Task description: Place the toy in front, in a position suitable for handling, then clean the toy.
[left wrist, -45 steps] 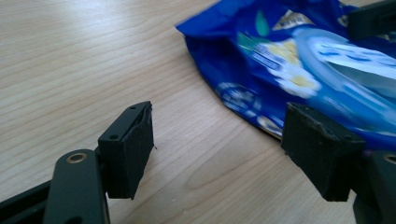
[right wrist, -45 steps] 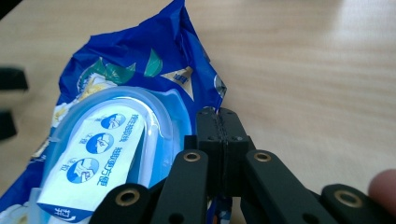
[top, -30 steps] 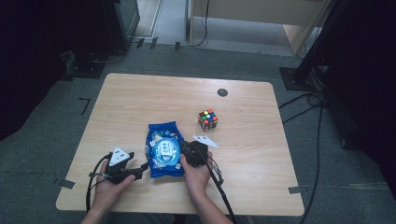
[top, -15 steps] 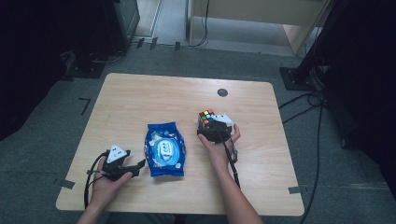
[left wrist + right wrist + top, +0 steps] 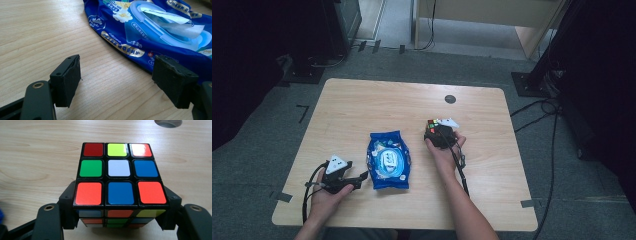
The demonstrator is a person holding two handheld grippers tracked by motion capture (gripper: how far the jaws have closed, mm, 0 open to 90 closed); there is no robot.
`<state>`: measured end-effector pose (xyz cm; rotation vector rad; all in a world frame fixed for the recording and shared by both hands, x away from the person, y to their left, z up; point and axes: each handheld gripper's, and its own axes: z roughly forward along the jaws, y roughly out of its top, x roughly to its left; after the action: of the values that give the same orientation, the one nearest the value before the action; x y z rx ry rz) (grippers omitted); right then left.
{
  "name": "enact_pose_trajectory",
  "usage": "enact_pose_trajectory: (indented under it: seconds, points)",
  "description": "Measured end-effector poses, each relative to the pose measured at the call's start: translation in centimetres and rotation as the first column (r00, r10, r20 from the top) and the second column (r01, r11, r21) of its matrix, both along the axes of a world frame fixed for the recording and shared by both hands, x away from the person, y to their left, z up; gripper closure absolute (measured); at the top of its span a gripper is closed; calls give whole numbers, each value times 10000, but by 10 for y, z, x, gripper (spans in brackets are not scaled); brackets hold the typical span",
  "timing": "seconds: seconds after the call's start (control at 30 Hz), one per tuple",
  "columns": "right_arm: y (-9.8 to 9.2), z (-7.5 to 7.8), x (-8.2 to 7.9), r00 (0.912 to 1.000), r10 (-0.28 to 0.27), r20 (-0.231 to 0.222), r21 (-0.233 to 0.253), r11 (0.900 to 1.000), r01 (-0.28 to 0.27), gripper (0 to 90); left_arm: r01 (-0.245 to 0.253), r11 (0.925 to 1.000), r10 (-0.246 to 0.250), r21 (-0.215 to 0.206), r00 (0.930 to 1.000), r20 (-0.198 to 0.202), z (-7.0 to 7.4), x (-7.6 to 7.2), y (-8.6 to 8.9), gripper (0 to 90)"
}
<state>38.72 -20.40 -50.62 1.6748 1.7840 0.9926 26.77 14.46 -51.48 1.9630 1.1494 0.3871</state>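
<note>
On the wooden worktop [image 5: 377,107], toward seven o'clock, the left gripper [image 5: 357,179] lies low in the person's left hand [image 5: 326,197], its jaws spread wide with bare wood between them. Just beside it, at its three o'clock, the blue wet-wipe pack [image 5: 388,160] lies flat, label up, with its pale flap showing; in the left gripper view the pack's edge [image 5: 150,32] passes just behind the far jaw. Right of the pack, near the worktop's centre, the right gripper [image 5: 435,131] pinches the puzzle cube [image 5: 119,177], a jaw pressed against each side of its lower layers. A round grey grommet [image 5: 450,99] sits at twelve o'clock from the cube.
</note>
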Motion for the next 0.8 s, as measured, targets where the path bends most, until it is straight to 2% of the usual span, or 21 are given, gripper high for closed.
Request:
enact_pose_trajectory:
  seconds: [0.17, 0.33, 0.4, 0.57, 0.7, 0.8]
  points:
    - [-4, 5, -37, 9999, -93, -146, -38, 9999, 93, 346, 26, 10000, -26, -16, 10000, -9, 0, 0, 0, 231]
    - [-14, 4, -84, 9999, 37, -167, -495, 9988, -45, 345, 36, 10000, -36, 9, 10000, -56, 0, 1, -1, 230]
    - [-18, 2, -97, 9998, 55, -187, -691, 9976, -68, 345, 31, 10000, -31, 66, 10000, -57, 0, 0, -1, 230]
    - [-21, -4, -112, 9999, -97, -69, -1062, 9943, 89, 345, -51, 9999, 51, 134, 10000, -60, -1, 1, -2, 230]
    - [-19, -5, -116, 9997, -241, -65, -1013, 9946, 233, 343, -78, 9999, 78, 113, 10000, -48, -1, 1, -2, 230]
    - [-16, -5, -116, 9999, -106, -22, -997, 9950, 103, 333, -81, 9999, 81, 85, 10000, -46, -1, 0, -1, 229]
